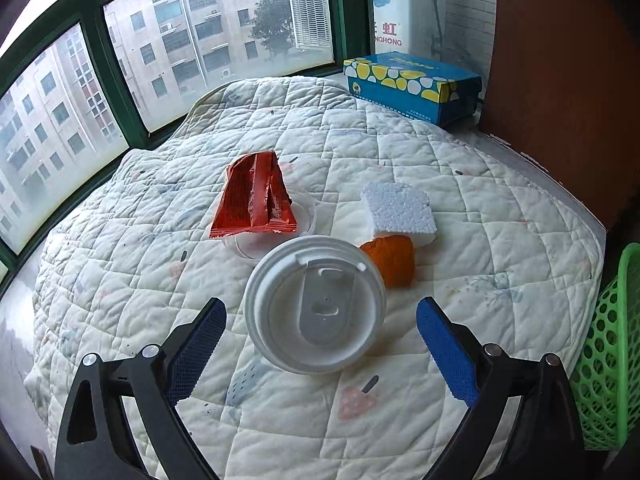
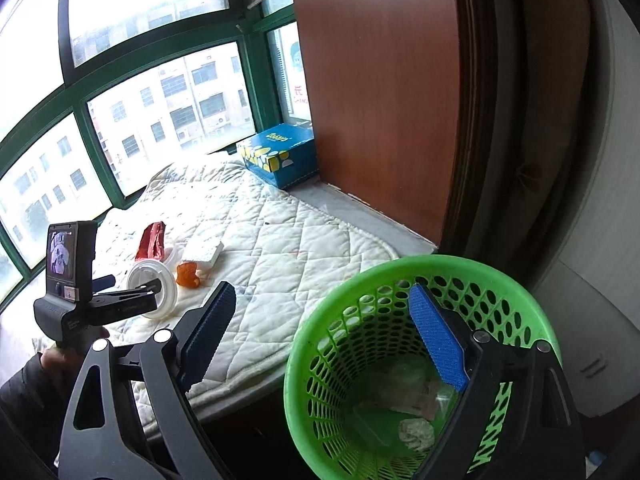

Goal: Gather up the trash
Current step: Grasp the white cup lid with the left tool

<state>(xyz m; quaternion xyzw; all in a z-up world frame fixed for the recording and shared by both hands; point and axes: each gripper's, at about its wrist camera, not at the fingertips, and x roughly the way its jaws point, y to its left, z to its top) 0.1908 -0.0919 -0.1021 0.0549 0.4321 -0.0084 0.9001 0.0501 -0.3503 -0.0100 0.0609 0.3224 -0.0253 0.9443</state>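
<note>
- White plastic cup lid [image 1: 315,305] lies flat on a quilted pad [image 1: 480,240] by a window, directly between the blue pads of the left gripper [image 1: 320,350], whose jaws stand wide and touch nothing.
- Risk: the lid is thin and lies flat, and the pad beneath is soft. Pads closing too high could slide over the rim; pads pressed too low could pinch the quilting and drag it.
- Risk: an orange scrap [image 1: 390,261] sits just beside the lid at about 2 o'clock from it. A sideways nudge could push it further off.
- From the left claw, the lid is at 12 o'clock and very near, roughly level with the fingertips.
- Beyond the lid, at 11 o'clock, a red foil wrapper [image 1: 256,200] rests on a clear plastic dish [image 1: 280,236]; at 1 o'clock lies a white foam block [image 1: 400,210], touching or nearly touching the orange scrap.
- Blue tissue box [image 1: 412,84] stands at the far edge near the wooden panel, well apart from the trash.
- Right gripper [image 2: 324,340] also has its jaws wide, holding nothing. It hovers at the pad's edge, with one finger over the green basket [image 2: 520,308].
- The basket, at 4 o'clock in the right wrist view, already holds crumpled paper and wrappers [image 2: 412,412].
- Judged: several pieces remain on the pad, so collection is partway done.
</note>
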